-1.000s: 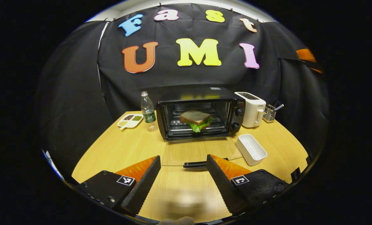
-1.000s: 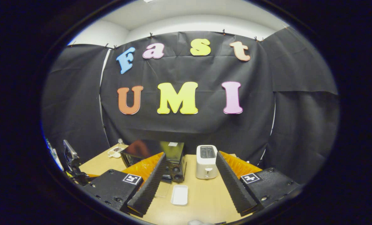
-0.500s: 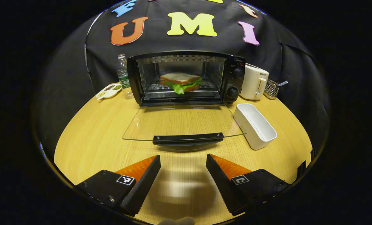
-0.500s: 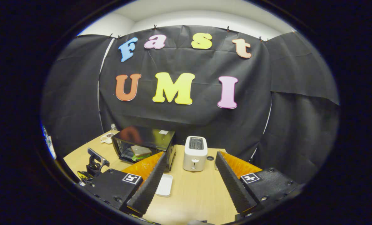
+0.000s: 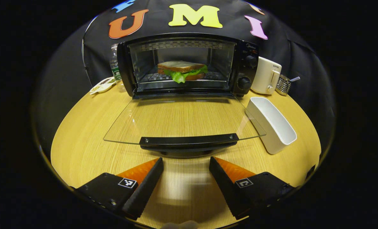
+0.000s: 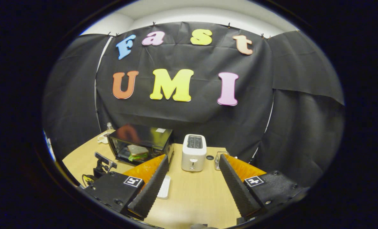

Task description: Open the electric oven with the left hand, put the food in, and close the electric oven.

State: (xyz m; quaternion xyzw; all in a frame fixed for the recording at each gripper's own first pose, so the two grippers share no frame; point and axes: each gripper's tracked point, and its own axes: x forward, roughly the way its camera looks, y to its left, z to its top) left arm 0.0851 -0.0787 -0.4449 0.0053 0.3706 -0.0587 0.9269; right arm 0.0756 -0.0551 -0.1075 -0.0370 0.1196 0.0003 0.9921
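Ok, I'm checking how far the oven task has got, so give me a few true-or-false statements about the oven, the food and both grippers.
1. The oven door lies folded down flat. True.
2. The sandwich sits on the table outside the oven. False: it rests on the rack inside the oven.
3. The left gripper is shut on the door handle. False: it is open, just short of the handle.
4. The right gripper is open and holds nothing. True.
5. The white tray holds food. False: it is empty.

Left view faces oven (image 5: 182, 63) closely; right view sees it (image 6: 139, 143) from afar.
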